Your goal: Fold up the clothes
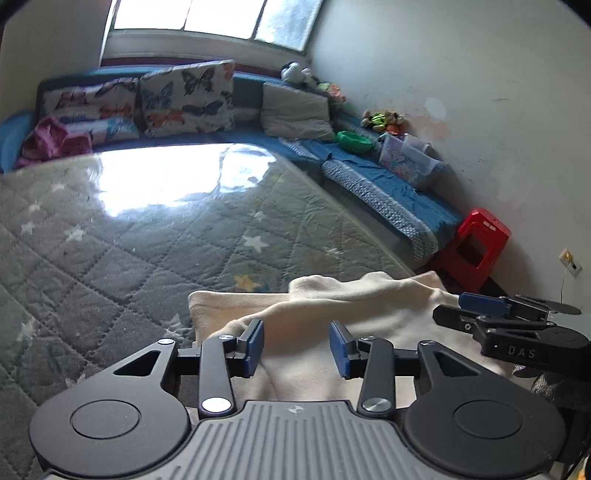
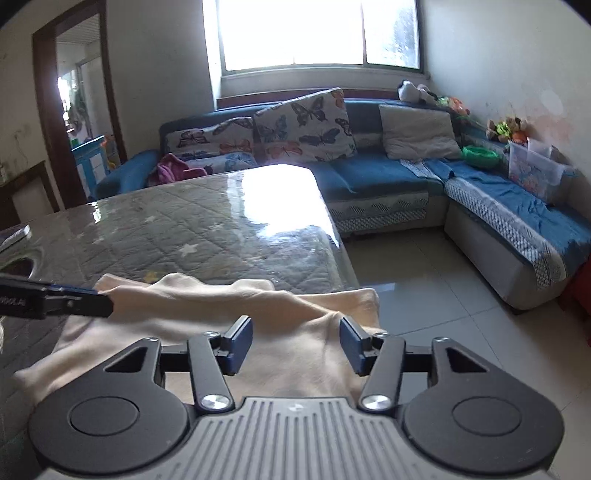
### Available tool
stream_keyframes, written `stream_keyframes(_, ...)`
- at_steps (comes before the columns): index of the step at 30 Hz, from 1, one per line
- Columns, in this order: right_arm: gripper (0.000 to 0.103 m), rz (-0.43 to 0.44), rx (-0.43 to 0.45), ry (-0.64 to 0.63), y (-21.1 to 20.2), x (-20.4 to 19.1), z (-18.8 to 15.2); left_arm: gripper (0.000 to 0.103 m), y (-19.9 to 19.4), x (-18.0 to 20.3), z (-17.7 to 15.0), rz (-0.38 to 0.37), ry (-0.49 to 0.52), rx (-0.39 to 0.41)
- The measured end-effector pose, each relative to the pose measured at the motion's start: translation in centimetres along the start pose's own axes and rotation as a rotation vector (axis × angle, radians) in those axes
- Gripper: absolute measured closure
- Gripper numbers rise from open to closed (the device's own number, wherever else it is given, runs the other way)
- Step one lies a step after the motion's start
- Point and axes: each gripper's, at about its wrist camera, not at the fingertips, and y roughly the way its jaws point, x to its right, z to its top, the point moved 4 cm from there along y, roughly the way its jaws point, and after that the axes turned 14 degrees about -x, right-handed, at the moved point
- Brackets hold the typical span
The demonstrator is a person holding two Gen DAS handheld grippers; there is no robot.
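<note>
1. Left gripper (image 1: 297,347): jaws stood wide apart, nothing between the blue pads, only the cream garment (image 1: 332,317) lying below the gap.
2. Right gripper (image 2: 296,345): same state, jaws spread wide and holding nothing, with cloth under and between them.
3. The garment lay at the near edge of the desk (image 1: 110,240), which was covered by a grey quilted star-print cloth under a glossy sheet. The garment was rumpled, with a raised ridge across its far side and loose folds.
4. Only the left view showed the red plastic stool (image 1: 476,247) by the wall and a wall socket (image 1: 570,261) past it. It also caught the right gripper from the side at the garment's right end; I could not tell from there whether it touched the cloth.
5. Only the right view showed the doorway (image 2: 77,92) on the left, the tiled floor (image 2: 424,295) between the desk and the blue corner sofa (image 2: 369,177), and the garment's right corner reaching the desk edge.
6. The right view also had the left gripper's dark fingertip (image 2: 92,301) lying against the garment's left end.
7. Both views showed the butterfly cushions (image 1: 188,99), a grey cushion (image 1: 295,110), a green bowl (image 1: 352,142) and a clear bin (image 1: 410,162) on the sofa, plus the bright window (image 2: 317,33).
8. The garment was plain cream, soft-looking, with no print visible.
</note>
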Motion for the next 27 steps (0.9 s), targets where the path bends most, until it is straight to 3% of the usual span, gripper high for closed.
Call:
stream_keyframes(8, 0.04, 0.003, 0.078, -0.001, -4.0, -2.9, -4.8, 0.058, -3.1, 2.4, -4.2, -0.082, 0.089, 0.053)
stream_keyframes(10, 0.041, 0.001, 0.063, 0.008, -3.6, -3.2, -5.5, 0.063, -2.9, 2.4, -5.0, -0.08, 0.085, 0.036)
stream_keyframes(13, 0.043, -0.013, 0.048, 0.012, -3.0, -3.5, -6.3, 0.064, -1.9, 2.0, -5.8, -0.078, 0.059, -0.016)
stream_keyframes(16, 0.041, -0.041, 0.061, -0.01, -3.2, -3.9, -6.3, 0.063, -2.0, 1.8, -6.0, -0.069, 0.048, -0.013)
stream_keyframes(19, 0.038, -0.059, 0.087, -0.027, -4.3, -4.5, -6.4, 0.052, -2.8, 1.6, -6.1, -0.063, 0.039, 0.003)
stream_keyframes(23, 0.014, -0.049, 0.099, -0.001, -4.9, -4.8, -7.0, 0.033, -4.0, 1.4, -6.7, -0.035, 0.033, 0.024)
stream_keyframes(25, 0.012, -0.044, 0.099, 0.006, -5.0, -5.2, -7.3, 0.024, -4.5, 1.2, -7.2, -0.013, 0.034, 0.032)
stream_keyframes(27, 0.001, -0.039, 0.103, 0.015, -5.2, -5.6, -7.6, 0.016, -5.0, 0.9, -7.7, 0.003, 0.033, 0.042)
